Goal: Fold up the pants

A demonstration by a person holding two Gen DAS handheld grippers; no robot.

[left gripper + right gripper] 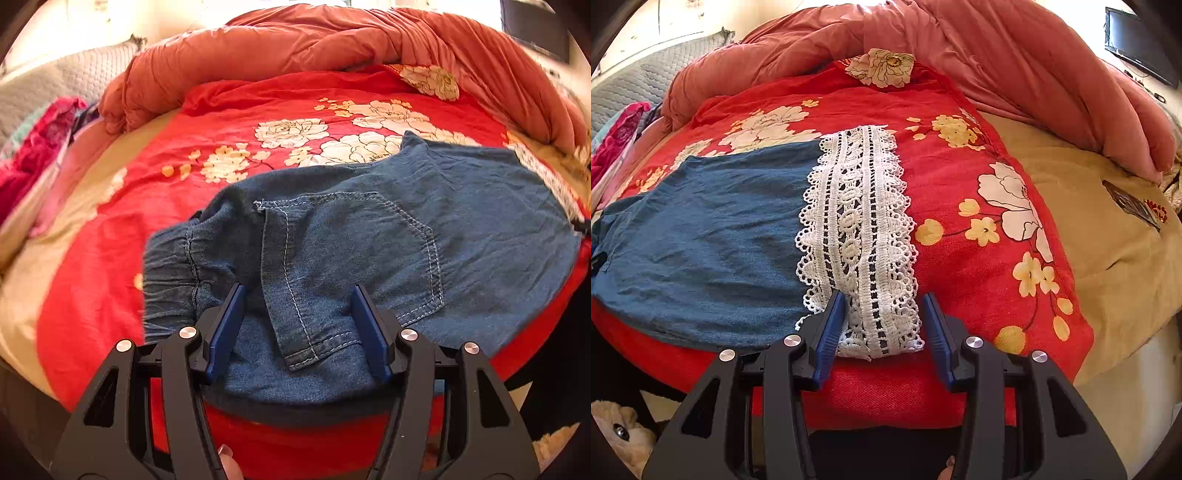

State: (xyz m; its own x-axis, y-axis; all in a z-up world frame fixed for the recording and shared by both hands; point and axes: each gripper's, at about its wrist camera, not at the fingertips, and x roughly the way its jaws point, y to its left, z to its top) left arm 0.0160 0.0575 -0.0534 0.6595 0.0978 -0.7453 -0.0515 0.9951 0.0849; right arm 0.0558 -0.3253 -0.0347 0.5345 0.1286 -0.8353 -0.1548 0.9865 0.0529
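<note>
The left gripper (297,325) stands with its blue fingers (227,328) spread wide apart, poised over the near edge of the denim pants (406,251). The pants lie flat on a red floral blanket (258,122) covering the bed. The elastic waistband (170,273) sits bunched at the left, just beside the left finger. A back pocket (351,266) with light stitching faces up, its near corner between the two fingers. A rumpled salmon duvet (295,44) lies piled behind. Pink clothing (33,155) rests at the far left edge.
</note>
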